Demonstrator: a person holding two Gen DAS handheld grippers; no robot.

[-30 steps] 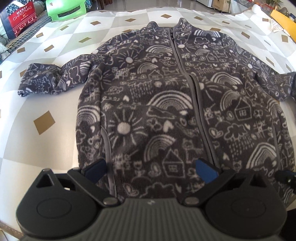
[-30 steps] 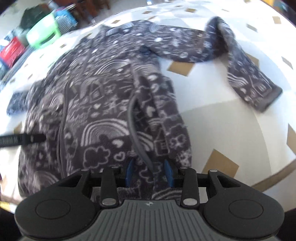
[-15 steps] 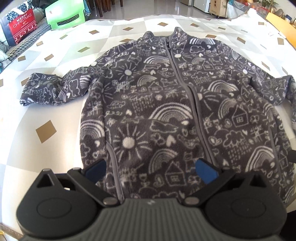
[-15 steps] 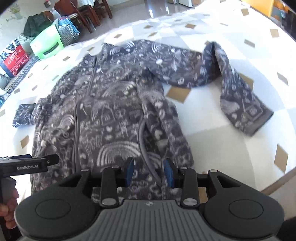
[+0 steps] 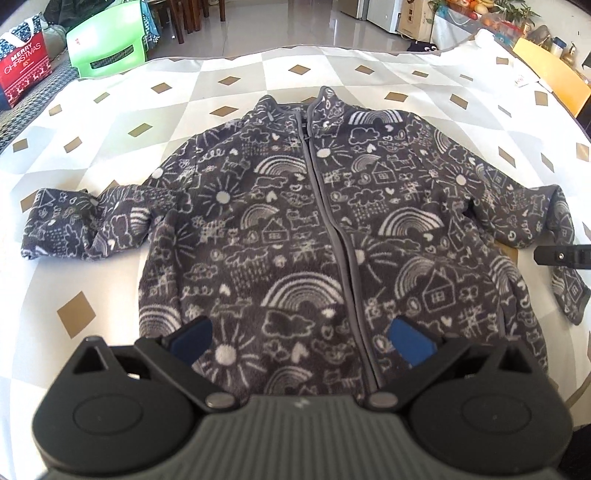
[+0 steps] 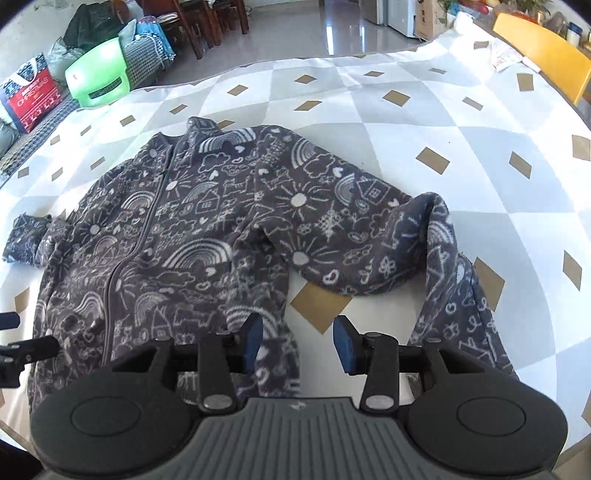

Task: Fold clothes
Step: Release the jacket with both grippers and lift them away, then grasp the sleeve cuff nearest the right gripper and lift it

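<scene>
A dark grey fleece jacket (image 5: 295, 229) with white doodle print lies face up on the checked tablecloth (image 5: 110, 258), zipped, collar at the far side. Its left sleeve (image 5: 85, 221) stretches out sideways. Its right sleeve (image 6: 436, 266) bends at the elbow and runs back toward the near edge. My left gripper (image 5: 301, 341) hovers open and wide above the hem, holding nothing. My right gripper (image 6: 297, 343) is over the jacket's right bottom corner. Its jaws are opening, with only bare tablecloth between them. Each gripper's tip shows at the edge of the other's view.
Beyond the table's far edge stand a green plastic stool (image 6: 98, 77), a red Christmas bag (image 6: 31, 94) and wooden chairs (image 6: 192, 18). A yellow chair (image 6: 543, 48) and some papers (image 6: 506, 59) are at the far right. The table's near edge runs just under both grippers.
My right gripper has let go of the jacket's side edge, widened its jaws and moved right and up. The left gripper has risen and drawn back, so the whole jacket shows.
</scene>
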